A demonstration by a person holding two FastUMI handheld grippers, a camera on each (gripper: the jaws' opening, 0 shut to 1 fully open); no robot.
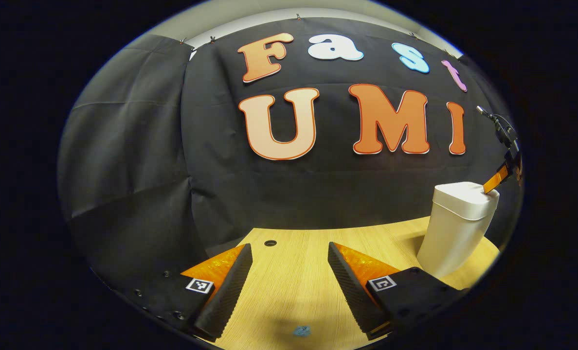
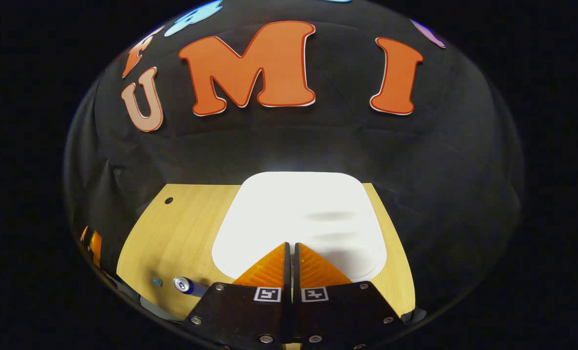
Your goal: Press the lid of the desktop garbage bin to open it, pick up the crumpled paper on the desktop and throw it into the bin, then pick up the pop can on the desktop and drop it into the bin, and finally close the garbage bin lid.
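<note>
My right gripper (image 2: 292, 249) has its fingers together, tips on the closed lid (image 2: 298, 214) of the white bin (image 1: 457, 228), which stands near the desk (image 1: 294, 272) right edge. My left gripper (image 1: 289, 265) hangs wide apart above the desk, holding nothing. The pop can (image 2: 188, 286) lies near the front edge.

Ahead of you hangs the black cloth wall (image 1: 138, 160), creased and pinned up in panels, with a strip of pale wall (image 1: 269, 12) showing above its top edge. Below it sits a light wooden table (image 1: 294, 272) with a small round hole (image 1: 270, 242) near its far edge. Light glares brightly from overhead.
</note>
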